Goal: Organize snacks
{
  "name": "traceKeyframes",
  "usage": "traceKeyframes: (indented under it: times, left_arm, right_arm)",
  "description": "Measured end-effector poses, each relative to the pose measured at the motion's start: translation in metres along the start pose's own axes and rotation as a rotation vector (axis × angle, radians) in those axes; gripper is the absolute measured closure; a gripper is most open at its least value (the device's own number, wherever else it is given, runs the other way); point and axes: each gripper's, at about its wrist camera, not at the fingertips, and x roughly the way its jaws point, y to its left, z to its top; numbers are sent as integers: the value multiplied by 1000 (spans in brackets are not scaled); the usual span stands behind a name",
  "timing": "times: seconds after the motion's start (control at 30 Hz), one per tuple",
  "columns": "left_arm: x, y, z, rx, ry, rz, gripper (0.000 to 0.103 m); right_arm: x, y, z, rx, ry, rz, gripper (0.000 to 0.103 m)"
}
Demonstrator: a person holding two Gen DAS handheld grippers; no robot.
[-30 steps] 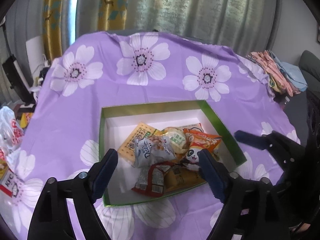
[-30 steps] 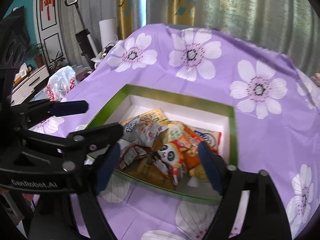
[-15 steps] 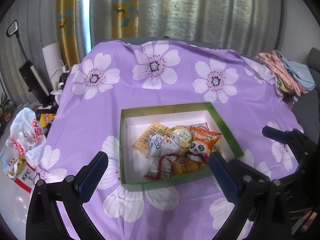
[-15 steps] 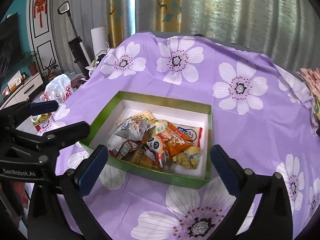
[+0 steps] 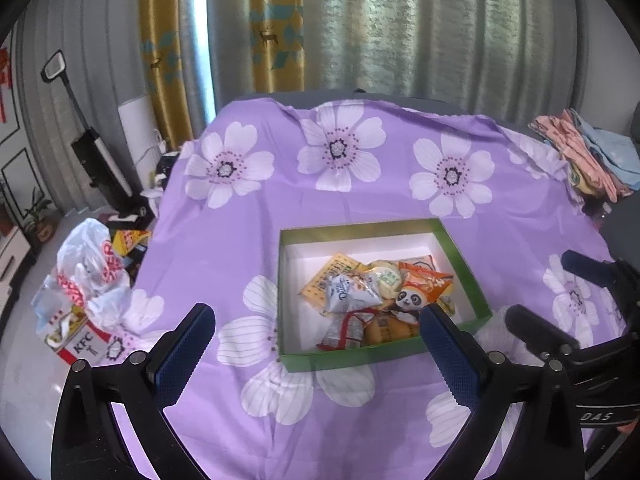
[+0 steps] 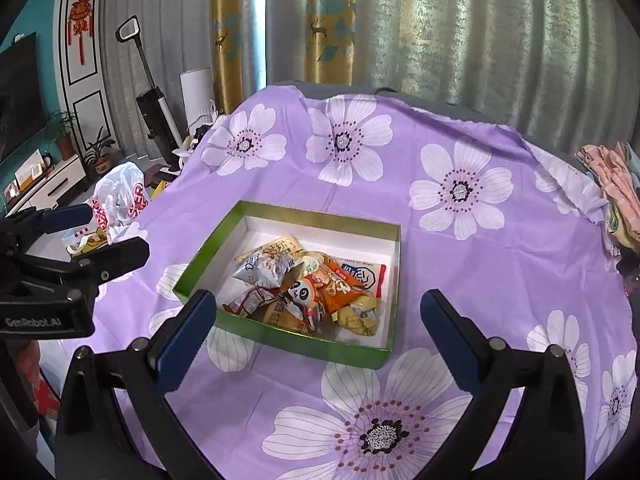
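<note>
Tabletop: purple flowered cloth (image 5: 248, 240) is covering it.
Snacks: assorted crinkly packets (image 6: 308, 284) are lying piled inside the green-walled, white-floored cardboard box (image 6: 280, 334).
My left fingers (image 5: 316, 354): spread wide, gripping nothing, hovering near the box.
My right fingers (image 6: 316, 338): likewise released, empty.

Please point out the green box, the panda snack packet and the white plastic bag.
green box (image 6: 296, 338): right wrist view, on its near outer wall.
panda snack packet (image 6: 303, 293): right wrist view, on the panda face.
white plastic bag (image 5: 86, 276): left wrist view, on its crumpled middle.

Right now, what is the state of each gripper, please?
Left gripper: open, holding nothing; fingers have just been opening.
Right gripper: open, holding nothing; fingers have just been opening.
</note>
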Motion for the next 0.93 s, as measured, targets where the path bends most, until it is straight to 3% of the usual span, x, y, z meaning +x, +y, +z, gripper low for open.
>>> traceKeyframes:
  times: [0.3,0.93]
  left_arm:
    - [-4,1,1,5,-10,8,2]
    - [7,6,8,-18,-27,16,2]
  right_arm:
    - [-15,6,5,-7,-26,11,0]
    - [-3,8,9,-1,-17,22,0]
